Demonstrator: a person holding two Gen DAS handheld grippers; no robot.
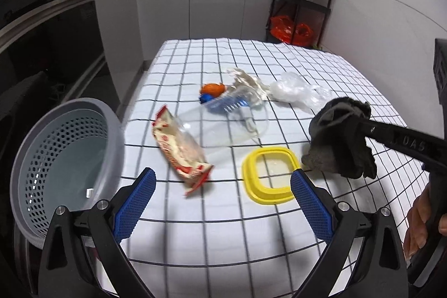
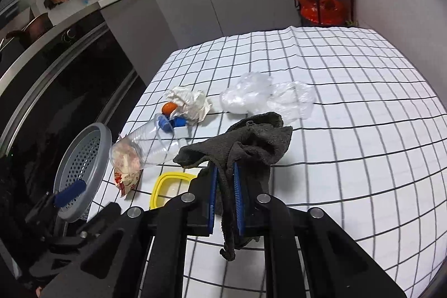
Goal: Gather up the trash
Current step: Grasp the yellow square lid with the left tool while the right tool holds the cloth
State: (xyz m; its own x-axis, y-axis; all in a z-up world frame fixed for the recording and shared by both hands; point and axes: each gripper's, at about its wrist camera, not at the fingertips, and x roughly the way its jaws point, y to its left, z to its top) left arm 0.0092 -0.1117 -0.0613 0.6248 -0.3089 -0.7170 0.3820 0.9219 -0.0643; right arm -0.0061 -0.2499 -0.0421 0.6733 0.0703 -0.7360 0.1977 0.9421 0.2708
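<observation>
The right tongs grip a dark rag above the table, while the left tongs gape, ready for the wrapper

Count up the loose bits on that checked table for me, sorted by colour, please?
Clear: 2, bottle and plastic bag
White: 1, crumpled paper
Red-and-white: 1, wrapper
Yellow: 1, lid
Orange: 1, small piece
Blue: 1, cap
Dark grey: 1, cloth, held up by the right gripper
Total: 8
</observation>
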